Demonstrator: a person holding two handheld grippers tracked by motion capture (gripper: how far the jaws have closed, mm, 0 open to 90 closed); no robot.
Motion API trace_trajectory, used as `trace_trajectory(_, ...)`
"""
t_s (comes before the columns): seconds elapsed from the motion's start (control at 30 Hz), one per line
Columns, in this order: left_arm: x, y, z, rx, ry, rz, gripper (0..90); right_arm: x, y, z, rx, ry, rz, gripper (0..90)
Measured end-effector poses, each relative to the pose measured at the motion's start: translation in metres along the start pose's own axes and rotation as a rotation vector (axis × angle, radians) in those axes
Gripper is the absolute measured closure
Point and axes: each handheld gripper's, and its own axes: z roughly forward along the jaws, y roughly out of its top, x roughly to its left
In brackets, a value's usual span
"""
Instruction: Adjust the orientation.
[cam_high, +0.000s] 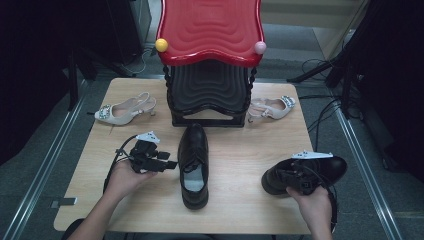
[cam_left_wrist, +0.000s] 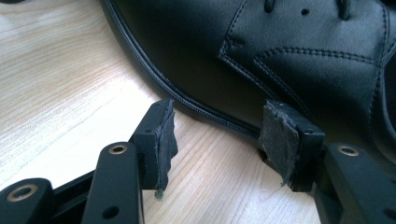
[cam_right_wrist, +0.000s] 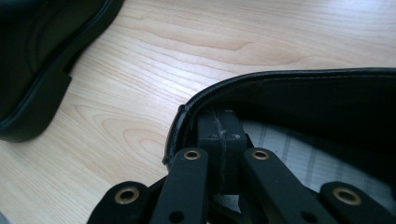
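L gripper (cam_high: 170, 164) jaws wide, just left of centre black shoe (cam_high: 194, 165), toe twd rack, long axis near-far | R gripper (cam_right_wrist: 219, 135) jaws pressed together inside 2nd black shoe (cam_high: 305, 174), collar beside them, pinch unclear; shoe lies crosswise, toe right | R gripper view: striped lining | far: shoe rack (cam_high: 210, 65), white heels (cam_high: 125, 111) L, (cam_high: 272, 107) R | table (cam_high: 240, 150)

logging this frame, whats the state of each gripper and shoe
left gripper: open, beside the middle black shoe
right gripper: shut on right black shoe, at its collar
middle black shoe: upright on table, free
two pale heels: lying by the rack
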Motion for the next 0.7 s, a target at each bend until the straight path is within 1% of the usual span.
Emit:
trace_trajectory(0.13, 0.001, -0.003, -0.002, -0.001, 0.003, -0.009, 44.9, 0.001, 0.002, 0.003, -0.005, 0.016, 0.0, 90.0)
trace_trajectory(0.2, 0.001, -0.005, -0.003, -0.002, 0.005, -0.015, 44.8, 0.002, 0.004, 0.005, -0.006, 0.022, -0.012, 90.0)
trace_trajectory(0.37, 0.001, -0.007, -0.006, 0.002, 0.012, -0.015, 44.7, 0.005, 0.006, 0.009, -0.002, 0.042, -0.01, 90.0)
trace_trajectory(0.43, 0.001, -0.008, -0.006, -0.002, 0.011, -0.022, 44.7, 0.005, 0.007, 0.01, -0.001, 0.05, -0.008, 90.0)
trace_trajectory(0.47, 0.002, -0.009, -0.007, -0.001, 0.015, -0.025, 44.7, 0.007, 0.008, 0.012, 0.001, 0.072, -0.012, 90.0)
trace_trajectory(0.5, 0.002, -0.009, -0.007, -0.001, 0.015, -0.025, 44.7, 0.007, 0.008, 0.012, 0.001, 0.072, -0.012, 90.0)
trace_trajectory(0.53, 0.002, -0.01, -0.008, -0.004, 0.017, -0.028, 44.7, 0.012, 0.01, 0.015, 0.006, 0.081, -0.026, 90.0)
trace_trajectory(0.7, 0.002, -0.013, -0.01, -0.006, 0.018, -0.032, 44.7, 0.025, 0.014, 0.023, 0.022, 0.109, -0.06, 90.0)
